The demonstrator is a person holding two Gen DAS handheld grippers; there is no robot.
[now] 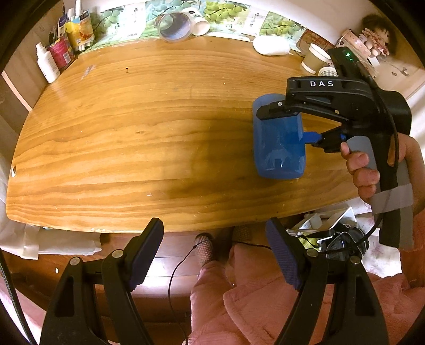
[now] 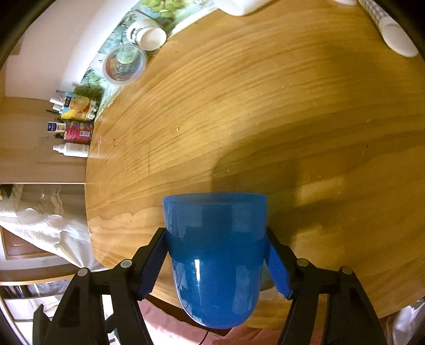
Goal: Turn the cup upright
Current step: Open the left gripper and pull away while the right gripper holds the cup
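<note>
A translucent blue cup [image 1: 279, 140] lies on its side over the right part of the wooden table [image 1: 132, 132]. My right gripper [image 1: 294, 124] is shut on the blue cup, one finger on each side of its body. In the right wrist view the cup [image 2: 215, 254] fills the space between the fingers [image 2: 152, 262], its open rim pointing away from the camera and its rounded base near it. My left gripper [image 1: 215, 252] is open and empty, held below the table's near edge.
At the table's far edge lie a clear plastic cup [image 1: 174, 26] and a white paper cup [image 1: 199, 24] on their sides. Bottles and cartons [image 1: 63, 47] stand at the far left. A white oval object [image 1: 271, 45] and paper cup [image 1: 316, 58] sit far right.
</note>
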